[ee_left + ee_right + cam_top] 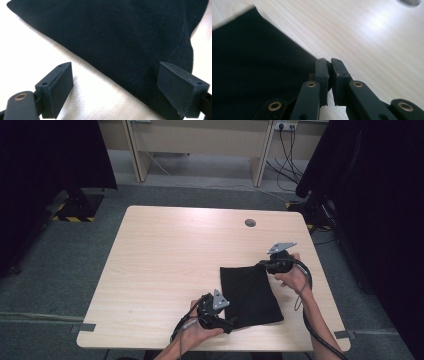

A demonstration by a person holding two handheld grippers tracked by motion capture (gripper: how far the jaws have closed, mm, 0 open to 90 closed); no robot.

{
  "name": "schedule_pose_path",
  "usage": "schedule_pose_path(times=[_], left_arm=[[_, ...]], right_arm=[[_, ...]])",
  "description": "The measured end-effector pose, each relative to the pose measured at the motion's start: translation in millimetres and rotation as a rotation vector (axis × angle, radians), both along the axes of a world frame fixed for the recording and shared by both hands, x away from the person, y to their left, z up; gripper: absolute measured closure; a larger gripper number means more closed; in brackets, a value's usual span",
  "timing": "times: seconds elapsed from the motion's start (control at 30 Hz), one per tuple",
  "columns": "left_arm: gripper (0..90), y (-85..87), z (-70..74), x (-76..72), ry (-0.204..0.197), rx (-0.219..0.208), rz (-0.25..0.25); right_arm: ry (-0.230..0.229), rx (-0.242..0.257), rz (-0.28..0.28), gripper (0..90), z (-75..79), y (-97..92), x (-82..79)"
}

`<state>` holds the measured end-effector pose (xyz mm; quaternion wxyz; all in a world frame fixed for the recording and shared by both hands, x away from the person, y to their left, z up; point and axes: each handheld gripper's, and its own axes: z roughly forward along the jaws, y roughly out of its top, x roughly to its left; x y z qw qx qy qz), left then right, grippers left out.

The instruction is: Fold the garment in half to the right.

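- Black cloth (251, 295) lies flat at the lower right of the table (165, 260).
- Left gripper (227, 321), jaws spread, sits at the cloth's lower-left corner.
- Right gripper (263, 263) pinches its upper-right corner.

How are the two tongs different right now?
The left tongs are wide open, while the right tongs are squeezed shut. The left tongs sit at the black cloth's near corner, the right tongs at its far corner. Both are black and held by a hand at the cloth's edge.
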<state>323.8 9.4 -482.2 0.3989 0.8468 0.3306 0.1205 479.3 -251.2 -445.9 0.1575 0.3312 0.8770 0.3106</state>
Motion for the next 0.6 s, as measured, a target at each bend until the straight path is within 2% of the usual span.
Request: schedule_pose_path(times=[0.07,0.17,0.23,0.3,0.37,0.47,0.5,0.6], left_arm=[[13.8,0.8,0.1,-0.2,0.002,-0.002,0.005],[14.0,2.0,0.1,0.6,0.004,-0.004,0.012],[13.9,3.7,0.2,1.4,0.006,-0.006,0.015],[13.5,6.6,0.2,2.9,0.011,-0.011,0.017],[12.7,10.5,0.3,4.6,0.019,-0.024,0.033],[12.6,15.7,1.3,5.9,0.019,-0.061,0.032],[12.1,16.4,1.4,6.0,0.017,-0.063,0.034],[11.7,18.5,1.1,5.2,0.011,-0.07,0.035]], right_arm=[[0.009,-0.002,0.009,84.3,-12.7,1.2,3.7],[0.002,0.032,-0.009,79.6,-17.2,-1.4,3.1],[-0.014,0.008,-0.019,66.1,-15.6,-2.6,1.1],[-0.053,0.002,-0.062,55.7,-9.8,-4.3,-3.0],[-0.091,0.048,-0.1,45.5,-2.6,-8.0,-9.8],[-0.101,0.092,-0.14,37.5,5.4,-11.3,-22.0],[-0.099,0.121,-0.142,34.9,7.3,-11.8,-29.4],[-0.076,0.157,-0.116,30.1,8.6,-9.1,-47.1]])
